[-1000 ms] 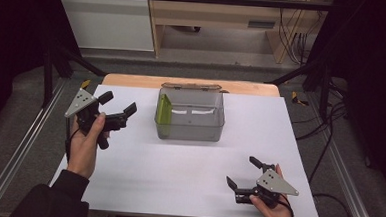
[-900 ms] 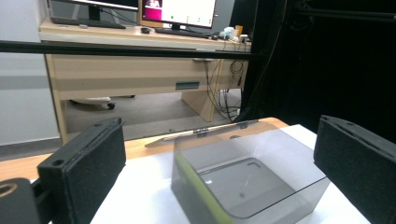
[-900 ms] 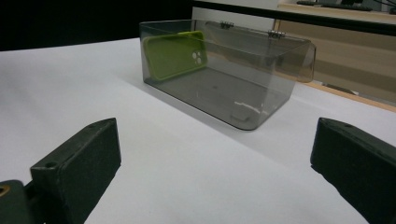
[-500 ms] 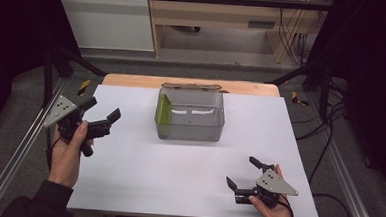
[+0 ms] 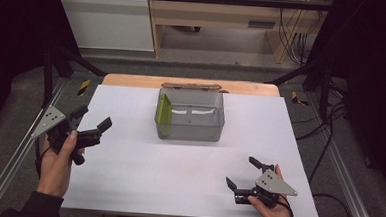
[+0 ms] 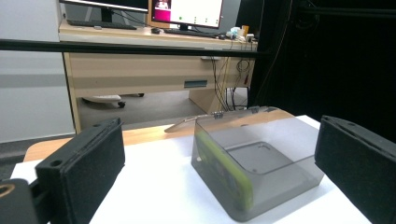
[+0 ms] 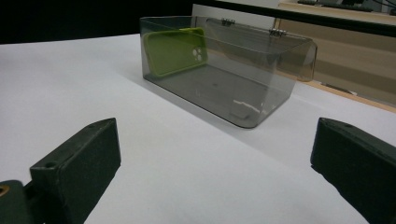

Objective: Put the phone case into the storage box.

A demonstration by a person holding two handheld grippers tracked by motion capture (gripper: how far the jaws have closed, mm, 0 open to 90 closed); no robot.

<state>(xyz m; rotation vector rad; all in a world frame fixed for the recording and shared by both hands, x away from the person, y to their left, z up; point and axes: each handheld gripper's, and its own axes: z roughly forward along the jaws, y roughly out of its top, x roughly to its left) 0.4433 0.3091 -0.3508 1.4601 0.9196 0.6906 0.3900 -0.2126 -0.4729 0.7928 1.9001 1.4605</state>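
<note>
Box sits on the desk, toward the far edge, about midway across. Its lid hangs open behind it. Phone case stands on edge inside the box, against the left wall. Left tongs held over the desk's left edge, left of the box and nearer the person. Right tongs at the near right, well apart from the box. Both point toward it.
</note>
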